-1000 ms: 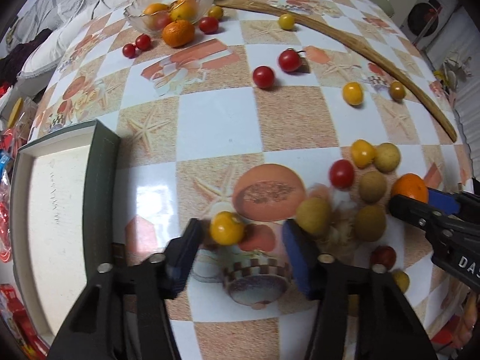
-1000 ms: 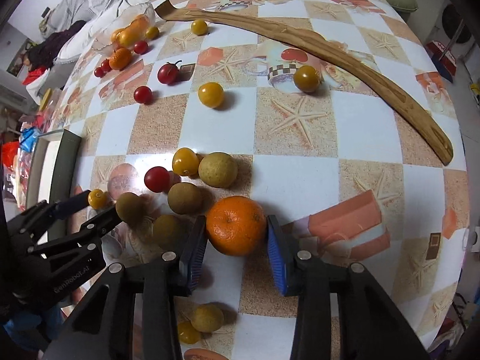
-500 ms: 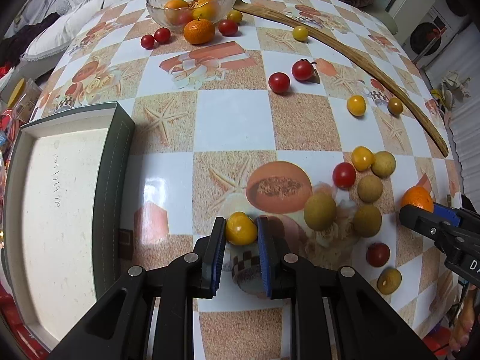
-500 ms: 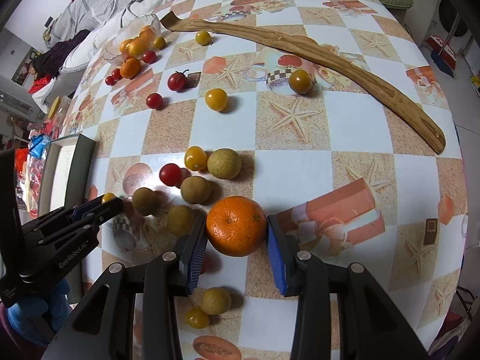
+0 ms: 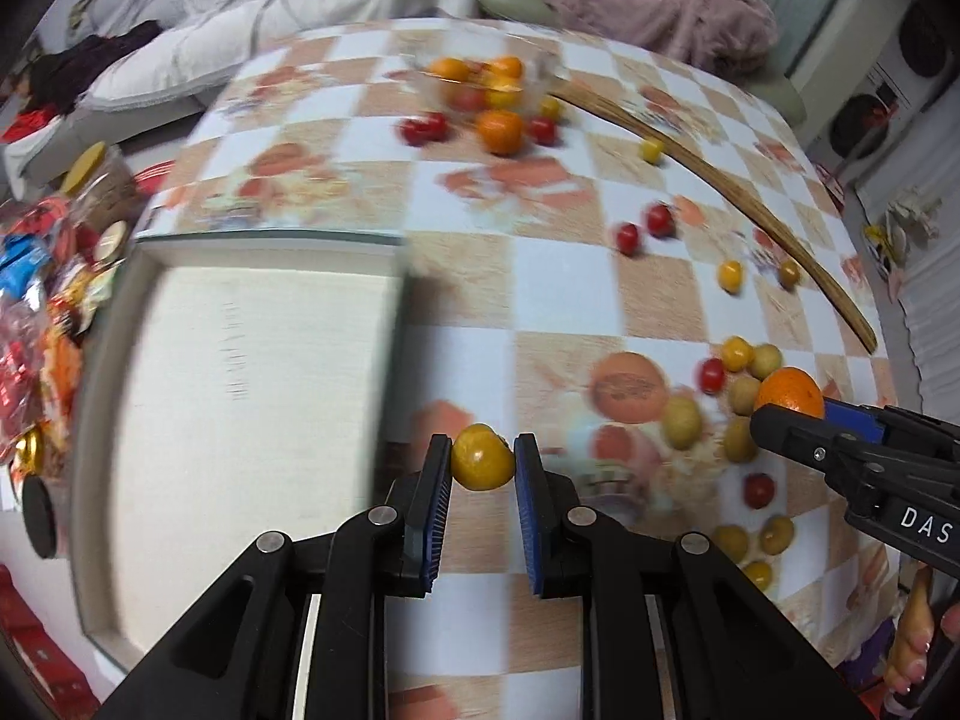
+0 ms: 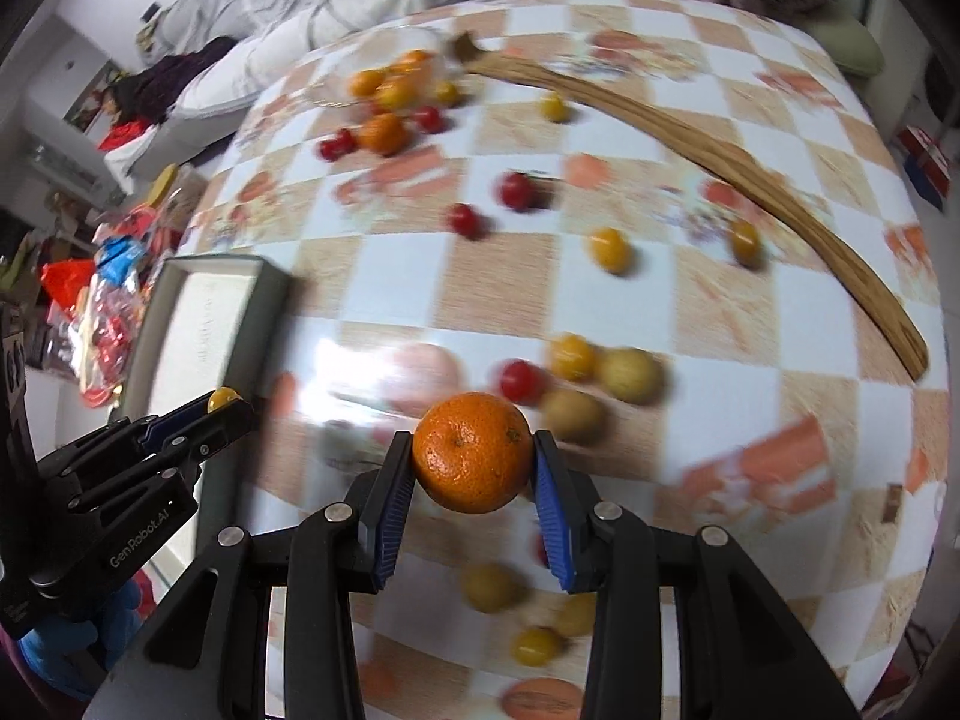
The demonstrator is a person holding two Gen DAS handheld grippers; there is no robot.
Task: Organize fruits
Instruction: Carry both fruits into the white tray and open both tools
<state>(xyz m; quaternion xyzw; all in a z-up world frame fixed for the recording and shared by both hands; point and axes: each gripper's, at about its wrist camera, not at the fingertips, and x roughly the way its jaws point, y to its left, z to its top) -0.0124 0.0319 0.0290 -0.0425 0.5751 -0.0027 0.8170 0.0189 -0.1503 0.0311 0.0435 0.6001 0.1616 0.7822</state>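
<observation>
My left gripper (image 5: 482, 459) is shut on a yellow cherry tomato (image 5: 482, 457) and holds it above the table, just right of the dark-rimmed white tray (image 5: 240, 396). My right gripper (image 6: 474, 453) is shut on an orange mandarin (image 6: 473, 451), lifted over the table. In the left wrist view the right gripper (image 5: 798, 414) with the mandarin (image 5: 789, 391) shows at the right. In the right wrist view the left gripper (image 6: 225, 405) shows at the left beside the tray (image 6: 204, 324). Loose red and yellow tomatoes and brownish longans (image 5: 681, 420) lie on the checkered table.
A glass bowl of fruit (image 5: 486, 81) stands at the far side, with a mandarin (image 5: 501, 131) and red tomatoes beside it. A long curved wooden stick (image 5: 738, 192) lies across the right. Snack packets (image 5: 36, 324) lie left of the tray.
Both grippers have lifted their fruit off the table and swung left toward the tray. The right gripper has closed on the mandarin. Both views are motion-blurred.
</observation>
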